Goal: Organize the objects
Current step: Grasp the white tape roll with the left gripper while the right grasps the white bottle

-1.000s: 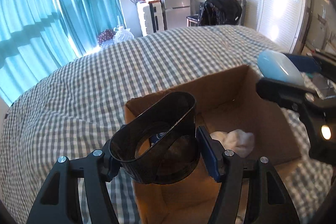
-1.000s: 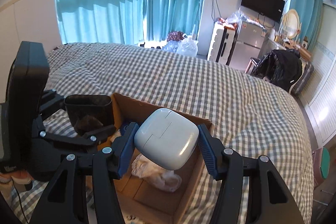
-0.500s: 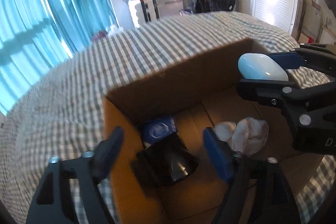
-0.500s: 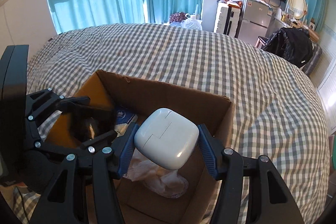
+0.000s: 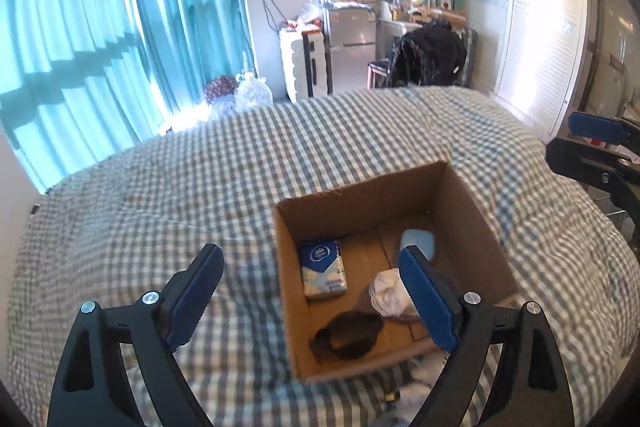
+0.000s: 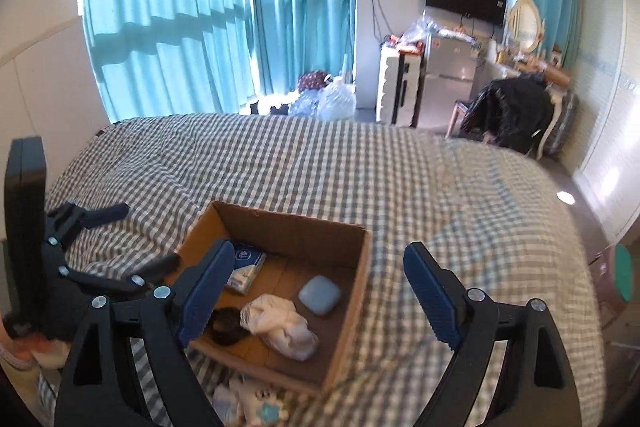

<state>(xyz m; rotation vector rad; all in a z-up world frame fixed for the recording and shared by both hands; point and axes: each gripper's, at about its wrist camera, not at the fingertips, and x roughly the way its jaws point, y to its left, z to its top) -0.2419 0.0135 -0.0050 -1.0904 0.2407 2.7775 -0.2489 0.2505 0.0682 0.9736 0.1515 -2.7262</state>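
An open cardboard box (image 5: 472, 211) (image 6: 352, 291) sits on the checked bed. Inside lie a blue tissue pack (image 5: 323, 267) (image 6: 245, 267), a black cup on its side (image 5: 347, 334) (image 6: 226, 325), a white crumpled cloth (image 5: 387, 293) (image 6: 284, 325) and a pale blue-white case (image 5: 418, 243) (image 6: 320, 294). My left gripper (image 5: 312, 293) is open and empty, above the box's left side. My right gripper (image 6: 320, 289) is open and empty, above the box. It also shows at the right edge of the left wrist view (image 5: 596, 147).
The checked bedspread (image 5: 200, 195) surrounds the box. Some white and pale items (image 6: 252, 403) lie on the bed just in front of the box. Curtains, a fridge, a chair with a black jacket (image 5: 432, 55) and wardrobes stand beyond the bed.
The left gripper let the black cup go into the box and opened. The right gripper released the pale case into the box. Both grippers have drawn back and up from the box.
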